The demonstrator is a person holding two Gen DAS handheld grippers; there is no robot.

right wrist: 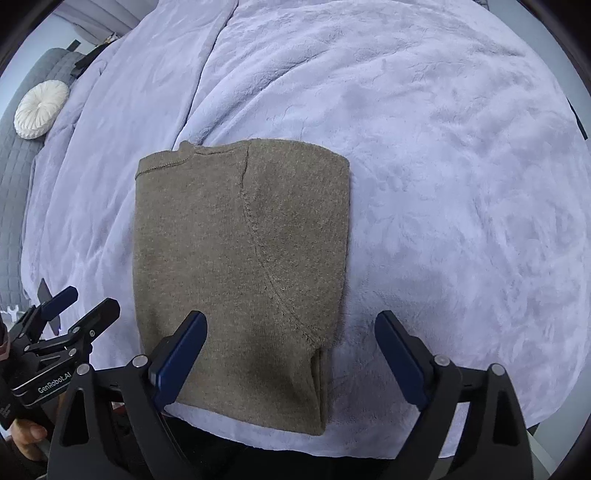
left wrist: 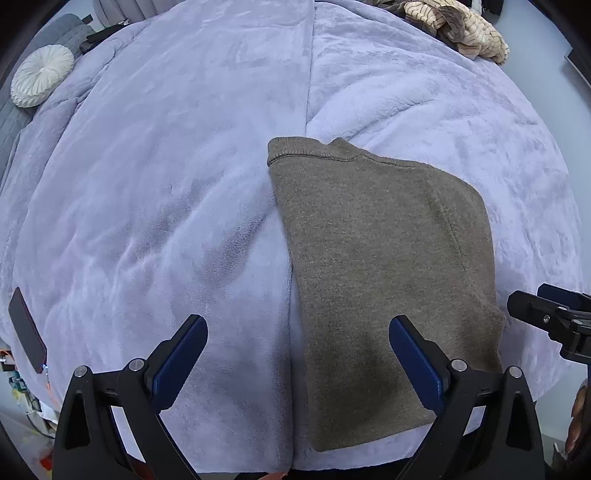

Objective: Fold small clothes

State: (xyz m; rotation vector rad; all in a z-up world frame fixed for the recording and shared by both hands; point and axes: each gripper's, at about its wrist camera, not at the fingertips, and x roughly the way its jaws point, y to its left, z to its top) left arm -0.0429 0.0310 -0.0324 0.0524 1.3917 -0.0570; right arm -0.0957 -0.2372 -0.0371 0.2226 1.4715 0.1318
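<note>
1. At the far left edge of the bed, a round white pleated cushion [left wrist: 41,75] rests against a grey quilted headboard [right wrist: 16,155]. Nearer, a dark flat phone-like slab [left wrist: 26,329] lies on the left edge of the lilac plush blanket [left wrist: 166,155].
2. No container shows in either view.
3. The only readable writing is "GenRobot.AI", printed on the body of the left gripper [right wrist: 79,308] as the right wrist view shows it; a hand's fingers [right wrist: 27,435] show below it.
4. The left gripper [left wrist: 297,332] is released, its blue pads spread wide with nothing pressed between them: bare blanket lies under its left pad, and the left margin of the brown knit garment [left wrist: 380,258] under its right pad.
5. The brown knit garment [right wrist: 240,266] lies folded into a flat rectangle at the bed's near edge, its ribbed hem toward the far side and a curved seam across its top.
6. The right gripper [right wrist: 290,334] is likewise released and grasps nothing; its left pad hangs over the garment's near right part and its right pad over bare blanket, the garment's right fold between them.
7. At the far right corner of the bed lies a heap of cream striped fabric [left wrist: 461,27].
</note>
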